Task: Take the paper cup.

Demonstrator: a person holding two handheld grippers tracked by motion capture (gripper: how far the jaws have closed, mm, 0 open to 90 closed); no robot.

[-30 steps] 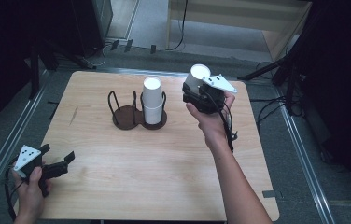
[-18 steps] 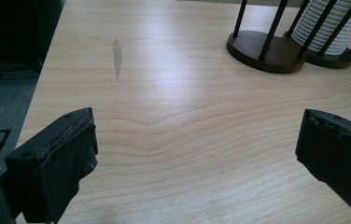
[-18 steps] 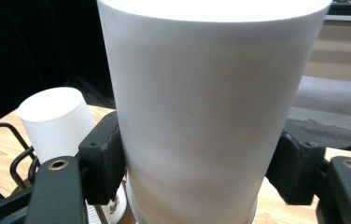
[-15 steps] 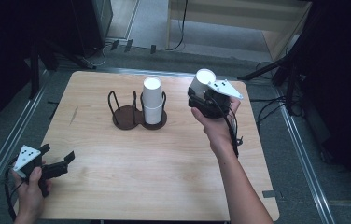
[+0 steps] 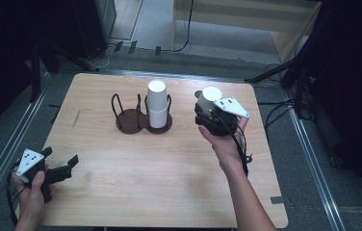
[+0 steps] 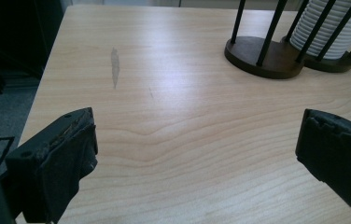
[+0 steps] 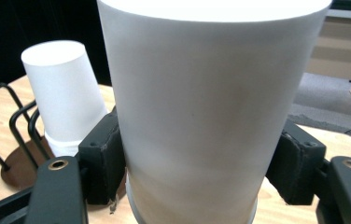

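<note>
A white paper cup stands upside down between the jaws of my right gripper, which is shut on it, held above the table's right half. A stack of white cups sits upside down in the right ring of a dark two-ring wire holder; the left ring holds nothing. My left gripper is open near the table's front left corner, with bare wood between its jaws.
The wooden table has a faint grey scuff on its left side. Metal rails run along both sides. Cables and dark stands lie on the floor behind the table.
My right gripper has carried the cup toward me and a little left, lower over the table. The left gripper has stayed put.
</note>
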